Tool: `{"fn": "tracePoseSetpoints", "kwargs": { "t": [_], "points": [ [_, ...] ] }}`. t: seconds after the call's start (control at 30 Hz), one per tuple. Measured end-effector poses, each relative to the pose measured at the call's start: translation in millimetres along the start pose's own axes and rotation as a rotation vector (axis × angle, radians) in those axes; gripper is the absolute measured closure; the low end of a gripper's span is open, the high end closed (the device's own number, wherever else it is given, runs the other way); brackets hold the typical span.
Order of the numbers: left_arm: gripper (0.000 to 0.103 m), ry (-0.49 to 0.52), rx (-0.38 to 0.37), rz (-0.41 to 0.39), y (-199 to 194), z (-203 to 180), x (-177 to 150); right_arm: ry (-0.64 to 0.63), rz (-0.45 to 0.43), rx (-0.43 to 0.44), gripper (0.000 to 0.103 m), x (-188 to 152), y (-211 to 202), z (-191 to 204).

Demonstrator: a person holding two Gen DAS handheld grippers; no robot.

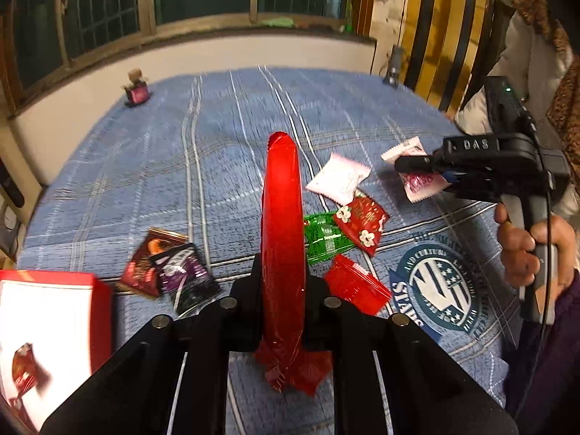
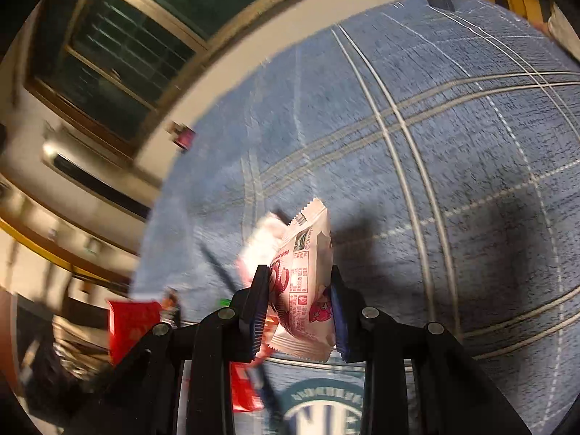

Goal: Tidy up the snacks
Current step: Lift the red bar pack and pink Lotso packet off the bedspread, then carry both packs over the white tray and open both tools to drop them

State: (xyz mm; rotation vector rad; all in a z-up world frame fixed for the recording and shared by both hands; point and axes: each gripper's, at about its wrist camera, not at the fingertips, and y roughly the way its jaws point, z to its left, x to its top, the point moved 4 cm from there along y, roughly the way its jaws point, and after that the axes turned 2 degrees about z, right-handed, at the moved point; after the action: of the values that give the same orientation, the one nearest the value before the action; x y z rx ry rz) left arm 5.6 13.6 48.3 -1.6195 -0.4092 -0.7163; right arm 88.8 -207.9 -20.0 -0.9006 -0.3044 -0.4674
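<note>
Red cellophane snack stick [image 1: 282, 253] sits clenched in the left gripper [image 1: 282, 311], long axis running straight out along the fingers, twisted tail end hanging back toward the camera. Lifted clear of the blue plaid bedspread [image 1: 217, 145]. Red-and-white box [image 1: 54, 311] lies low left of this gripper, just beside it, open side up with one dark red packet [image 1: 25, 366] already inside; likely drop spot, so the coming move is a swing left and down, and the left hand is the nearer one to it.

Right gripper [image 2: 299, 308] grasps a white-and-pink snack packet [image 2: 308, 282], pads pressing both faces, packet standing roughly upright and raised off the bedspread. From the left wrist view it hangs far right, well apart from the box.

Loose on the bedspread between the two: another white packet [image 1: 339, 179], red floral packet [image 1: 360, 223], green packet [image 1: 324, 237], plain red packet [image 1: 357, 282], and brown [image 1: 150, 259] plus purple [image 1: 188, 275] packets near the box. Sorting looks early; most snacks not yet moved.
</note>
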Motion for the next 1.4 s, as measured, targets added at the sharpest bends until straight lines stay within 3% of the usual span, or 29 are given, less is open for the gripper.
{"fn": "tracePoseSetpoints", "kwargs": {
  "t": [0.13, 0.3, 0.7, 0.8, 0.93, 1.03, 1.23, 1.4],
  "points": [
    [0.091, -0.019, 0.025, -0.060, -30.6, 8.0, -6.9, -0.011, -0.056, 0.119, 0.072, 2.5, -11.7, 13.5],
    [0.091, -0.060, 0.077, -0.130, -71.0, 27.7, -21.8, -0.064, -0.109, 0.135, 0.072, 3.4, -13.5, 31.0],
    [0.091, -0.192, 0.249, -0.187, -142.8, 108.7, -78.0, -0.204, -0.235, 0.082, 0.072, -20.2, -21.9, 64.1],
    [0.091, -0.245, 0.297, -0.189, -158.2, 135.4, -98.1, -0.301, -0.234, 0.020, 0.072, -33.7, -17.1, 83.3],
    [0.091, -0.308, 0.346, -0.186, -171.4, 167.2, -125.0, -0.392, -0.155, 0.086, 0.072, -60.3, -2.9, 126.7],
    [0.091, -0.344, 0.361, -0.180, -172.8, 185.8, -141.8, -0.494, -0.112, 0.084, 0.072, -85.1, 7.9, 167.4],
    [0.091, -0.374, 0.332, -0.170, -168.8, 197.1, -157.5, -0.663, 0.004, 0.185, 0.072, -151.4, 35.6, 254.8],
    [0.091, -0.383, 0.318, -0.166, -168.2, 203.8, -168.9, -0.728, 0.084, 0.250, 0.072, -203.9, 61.3, 299.2]
  ]
}}
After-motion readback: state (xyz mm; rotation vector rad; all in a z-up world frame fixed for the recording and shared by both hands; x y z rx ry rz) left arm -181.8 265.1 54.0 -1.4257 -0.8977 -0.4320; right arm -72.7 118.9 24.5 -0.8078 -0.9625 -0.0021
